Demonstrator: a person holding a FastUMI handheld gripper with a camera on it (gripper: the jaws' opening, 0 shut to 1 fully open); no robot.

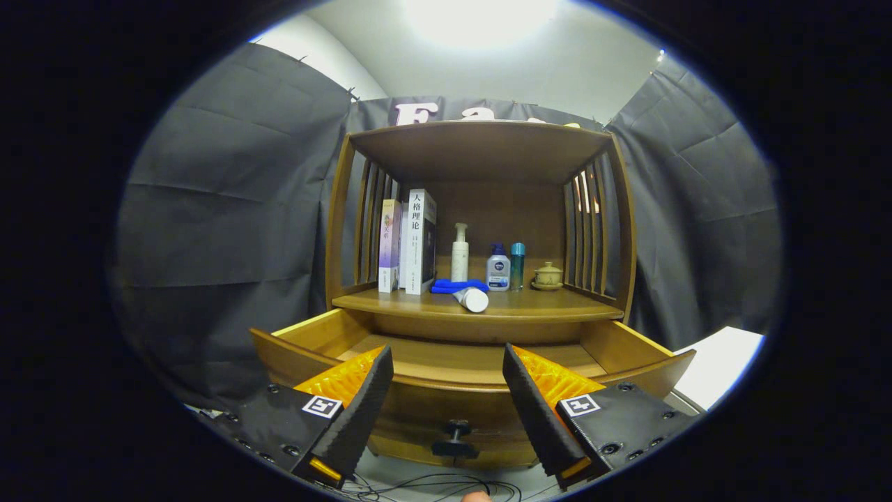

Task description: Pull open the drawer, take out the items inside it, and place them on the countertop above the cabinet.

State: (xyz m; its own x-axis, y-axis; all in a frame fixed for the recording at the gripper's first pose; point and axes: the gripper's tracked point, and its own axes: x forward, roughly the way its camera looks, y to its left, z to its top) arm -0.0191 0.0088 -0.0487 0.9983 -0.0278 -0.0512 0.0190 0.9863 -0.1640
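The drawer [446,362] stands pulled out of the wooden cabinet [481,209], just ahead of my gripper [447,408]. Its fingers are spread wide and hold nothing, one on each side of the drawer's dark knob [456,439], which sits low on the front panel between them. From here I see the drawer's curved front rim and its pale inner floor; I cannot make out anything lying in it. Beyond it, on the countertop [481,303] under the cabinet's roof, a white tube [472,299] lies on its side near the front edge, touching a blue cloth [456,285]. Behind these stand two books [411,240] at the left, a white pump bottle [460,254], a blue-capped bottle [497,268], a teal bottle [517,265] and a small lidded cup [548,276].
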